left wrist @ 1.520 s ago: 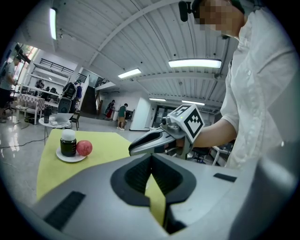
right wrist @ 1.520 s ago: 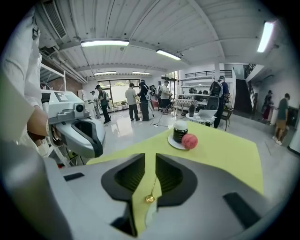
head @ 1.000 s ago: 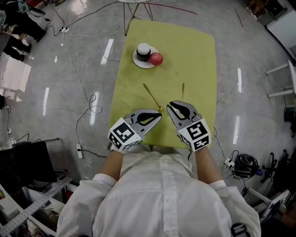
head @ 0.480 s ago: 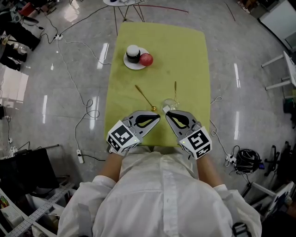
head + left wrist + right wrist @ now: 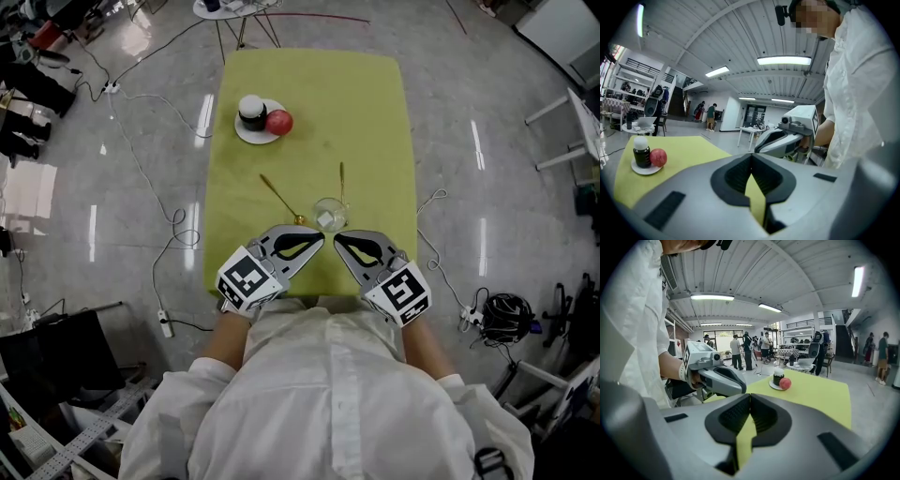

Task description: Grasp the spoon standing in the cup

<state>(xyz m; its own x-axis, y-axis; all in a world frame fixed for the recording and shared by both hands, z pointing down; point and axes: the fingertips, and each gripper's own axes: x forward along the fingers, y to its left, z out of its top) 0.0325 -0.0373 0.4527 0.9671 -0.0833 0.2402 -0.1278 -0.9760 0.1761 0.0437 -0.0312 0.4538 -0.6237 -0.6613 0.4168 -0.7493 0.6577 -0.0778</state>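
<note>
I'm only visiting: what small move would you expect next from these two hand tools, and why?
Probably opening the right gripper. Its jaws are shut with nothing between them, and the spoon stands untouched in the glass cup just ahead of its tip. The jaws likely have to part before it can ease forward around the handle.

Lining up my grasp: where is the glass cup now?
Head view: the glass cup stands by the yellow table's near edge, just right of the flat-lying gold spoon's bowl, nearer than the saucer.
</note>
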